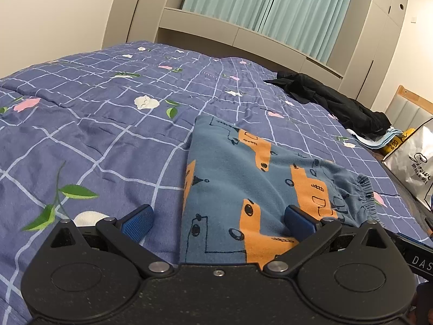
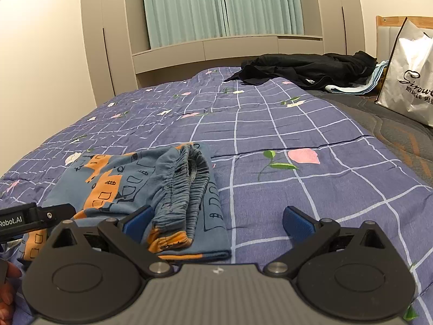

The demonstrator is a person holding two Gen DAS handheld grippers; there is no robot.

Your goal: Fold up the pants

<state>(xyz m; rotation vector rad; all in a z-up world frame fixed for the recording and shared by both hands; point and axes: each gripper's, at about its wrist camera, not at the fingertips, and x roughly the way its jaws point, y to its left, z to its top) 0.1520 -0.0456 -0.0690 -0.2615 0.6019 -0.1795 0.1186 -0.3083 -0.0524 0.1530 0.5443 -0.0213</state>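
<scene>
— While the pants (image 1: 251, 189) lie folded on the quilt (image 1: 94, 140), where are your two tools?

— Your left gripper (image 1: 219, 220) hovers low at the near edge of the blue-and-orange bundle, its fingers spread wide. One blue pad (image 1: 138, 223) sits over bare quilt, the other pad (image 1: 300, 222) over the cloth. Nothing is pinched between them.

— And the right one?

— Your right gripper (image 2: 216, 220) is spread just as wide and holds nothing. Its left pad (image 2: 138, 222) is close against the gathered elastic waistband (image 2: 186, 187), which lies doubled over on top of the fold; whether it touches, I cannot tell. Its other pad (image 2: 299, 223) hangs over the checked quilt, clear of the pants.

— What do you see around the bundle?

— Your left tool shows at the left edge of the right-wrist view, with fingertips (image 2: 10, 273) of a hand below it. Farther up the bed a black garment (image 2: 305, 69) lies crumpled, with light blue cloth (image 2: 351, 88) under it. A white shopping bag (image 2: 408, 81) stands to the right. Pale green curtains (image 2: 222, 5) hang behind the cabinets.
</scene>
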